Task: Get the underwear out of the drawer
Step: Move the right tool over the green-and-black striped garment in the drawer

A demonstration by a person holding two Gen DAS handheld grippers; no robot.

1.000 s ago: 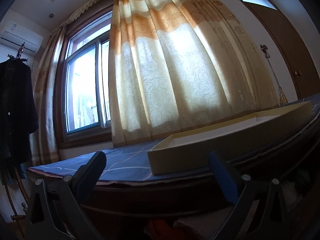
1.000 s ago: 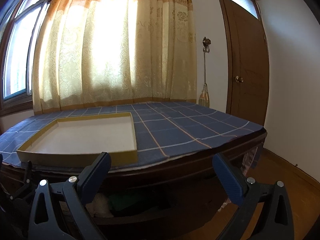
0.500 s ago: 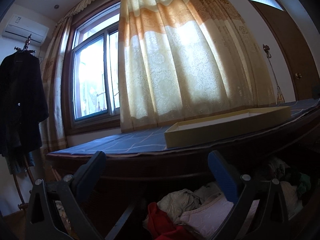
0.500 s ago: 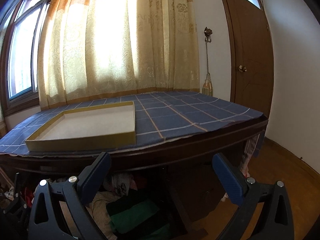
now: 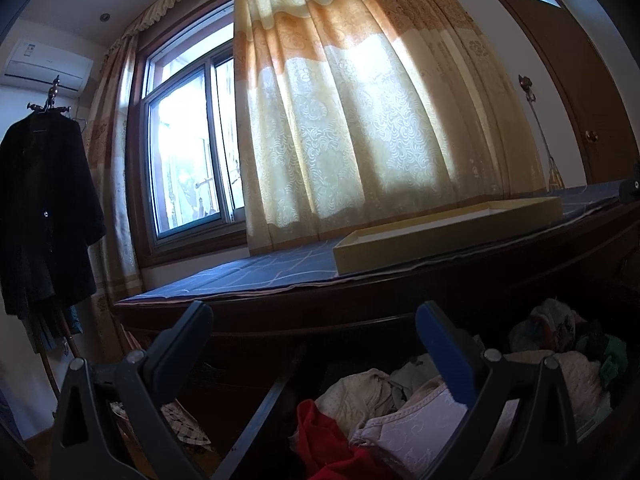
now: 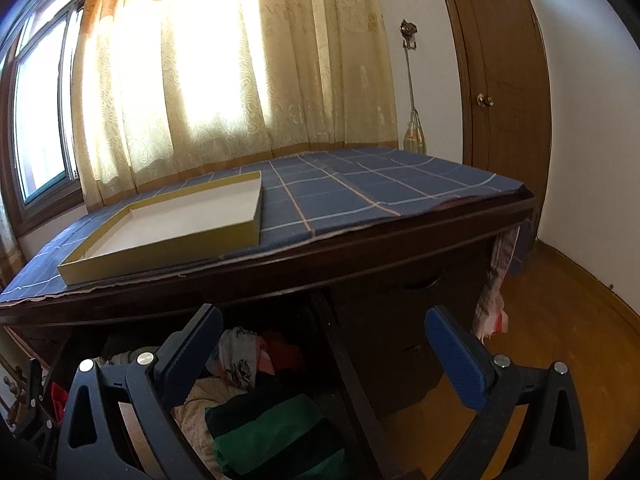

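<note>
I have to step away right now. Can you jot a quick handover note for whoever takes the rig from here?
Left claw: open, empty, above the drawer's left part.
Right claw: open, empty, above its right part.
Drawer is open under the table and full of mixed clothes: red, pink, cream, green-and-black.
Yellow tray sits empty on the blue cloth.
Done: drawer open, both claws poised.
Left: find the underwear in the pile, grip it and lift it out. Nothing is out yet.
</note>
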